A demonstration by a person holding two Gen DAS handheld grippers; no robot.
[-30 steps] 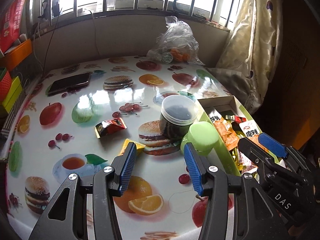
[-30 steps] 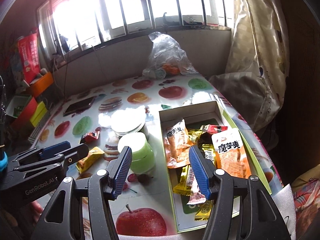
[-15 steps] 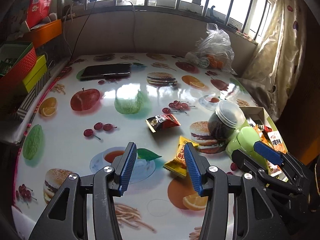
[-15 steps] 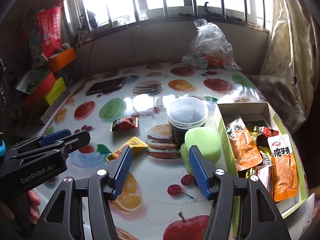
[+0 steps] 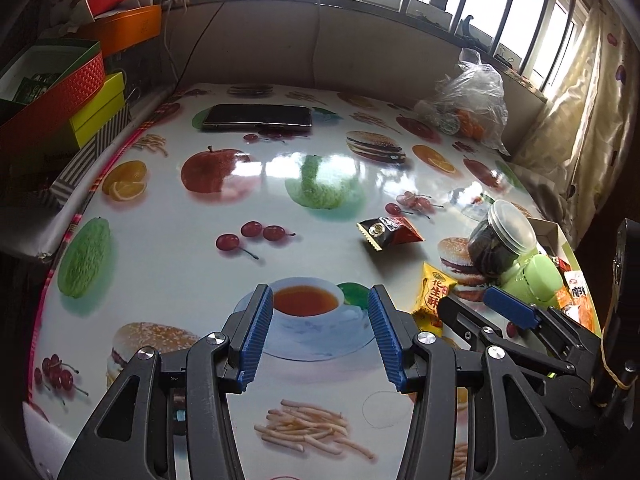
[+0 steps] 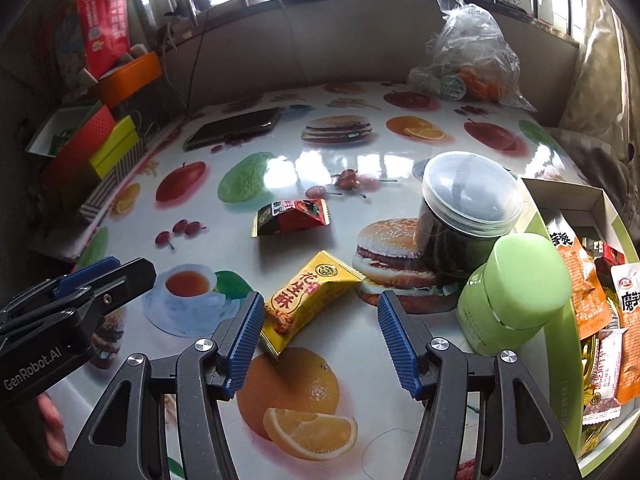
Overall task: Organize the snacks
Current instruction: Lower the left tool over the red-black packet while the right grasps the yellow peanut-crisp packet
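1. Lying flat on the table (image 6: pixel 360 168), toward its near edge, the yellow peanut-candy packet (image 6: pixel 308 300) is being framed between the fingers of the right gripper (image 6: pixel 318 338); its near end is sitting just beside the left fingertip (image 6: pixel 244 336).
2. Being judged from its crinkled foil and pillow shape, the packet is probably being light, soft and somewhat slippery, so it is best being pinched across its narrow width at the middle, not at a sealed end.
3. The right gripper is being held released, jaws wide apart, with nothing between the pads.
4. The left gripper (image 5: pixel 318 332) is likewise being held released and empty, hovering over the printed teacup, well left of the packet.
5. A second loose snack, the red-and-black packet (image 6: pixel 292 216), is lying farther toward the table's middle, apart from the yellow one.
6. The clear-lidded jar (image 6: pixel 468 212) and the green bottle (image 6: pixel 512 292) are standing touching each other, right of the yellow packet.
7. The green-walled box (image 6: pixel 568 344), at the table's right edge, is already holding several packets, so it is being judged the destination.
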